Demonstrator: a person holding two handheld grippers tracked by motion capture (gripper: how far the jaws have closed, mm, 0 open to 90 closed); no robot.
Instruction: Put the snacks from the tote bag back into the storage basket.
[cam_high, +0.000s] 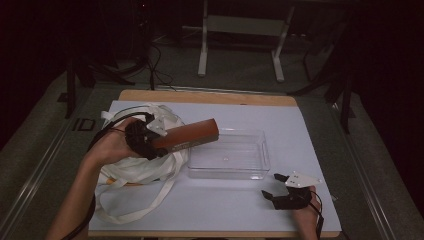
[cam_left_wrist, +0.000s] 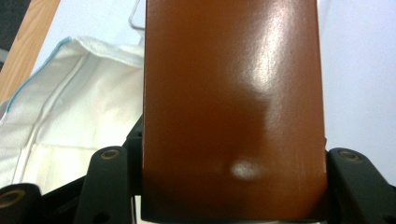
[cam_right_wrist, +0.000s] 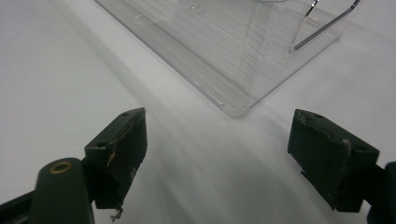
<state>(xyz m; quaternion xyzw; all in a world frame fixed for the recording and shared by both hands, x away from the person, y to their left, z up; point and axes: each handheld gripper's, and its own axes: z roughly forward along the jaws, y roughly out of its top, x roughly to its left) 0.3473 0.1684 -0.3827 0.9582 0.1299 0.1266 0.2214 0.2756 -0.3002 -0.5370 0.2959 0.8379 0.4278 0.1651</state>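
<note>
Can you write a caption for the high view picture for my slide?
Left gripper lifts a brown box from a white bag toward a clear bin.

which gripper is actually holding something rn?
The left gripper: its jaws are clamped on the brown box, held above the white bag. The right gripper rests open near the clear tray.

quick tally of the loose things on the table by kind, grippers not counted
Brown rectangular box, held in the left gripper: 1
White cloth bag: 1
Clear plastic bin: 1
Total: 3
</note>
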